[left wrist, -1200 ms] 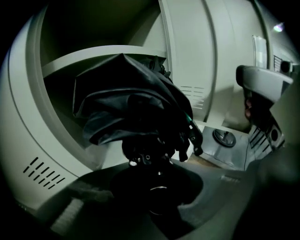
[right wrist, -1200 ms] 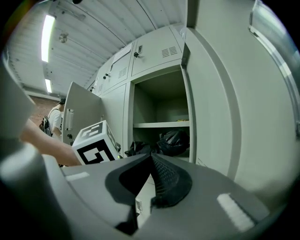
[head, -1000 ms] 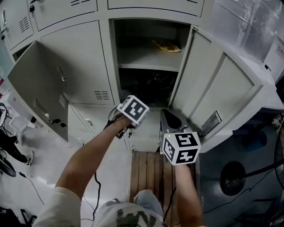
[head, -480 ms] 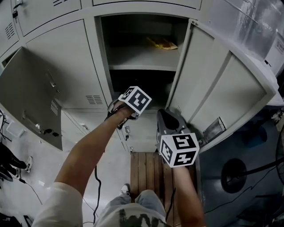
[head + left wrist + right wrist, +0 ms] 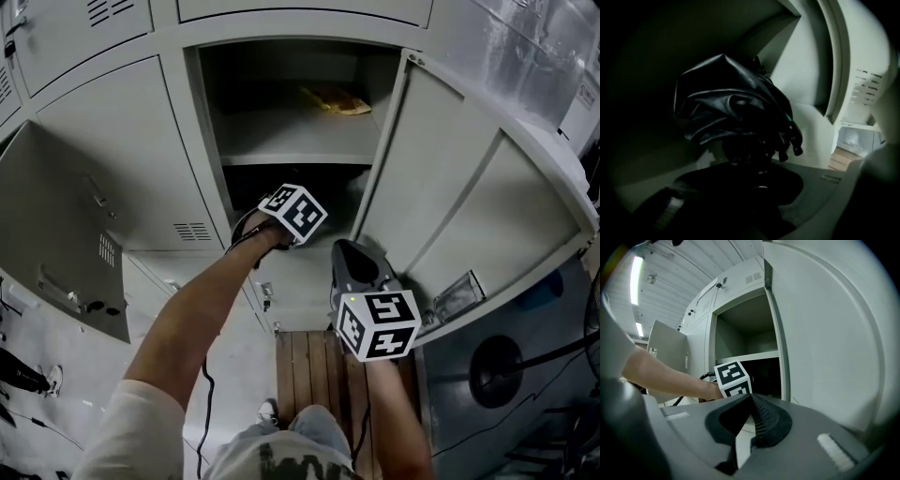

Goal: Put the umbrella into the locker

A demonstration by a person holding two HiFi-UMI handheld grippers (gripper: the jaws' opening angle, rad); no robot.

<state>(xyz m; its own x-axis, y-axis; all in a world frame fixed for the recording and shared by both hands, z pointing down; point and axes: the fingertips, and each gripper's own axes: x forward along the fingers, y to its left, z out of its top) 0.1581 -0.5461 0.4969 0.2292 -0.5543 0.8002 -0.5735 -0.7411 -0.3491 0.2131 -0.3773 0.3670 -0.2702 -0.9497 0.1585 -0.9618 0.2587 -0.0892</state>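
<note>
Umbrella (image 5: 736, 112), folded into a black bundle, sits clamped in the narrow-set fingers of the left gripper (image 5: 746, 154), and over the last second that hand has carried it forward from in front of the locker (image 5: 192, 122) to the mouth of the dark lower compartment, just under the shelf (image 5: 291, 142); judging by this, the stowing is nearly done and only the setting down and letting go remain. The right gripper (image 5: 751, 401) hangs beside the open door (image 5: 450, 197), its fingers pressed together on nothing. A yellowish thing (image 5: 333, 101) lies on the shelf above. Wooden slats (image 5: 314, 361) lie underfoot beside pale floor (image 5: 234, 347), and a neighbouring door (image 5: 56, 234) stands open at left
</note>
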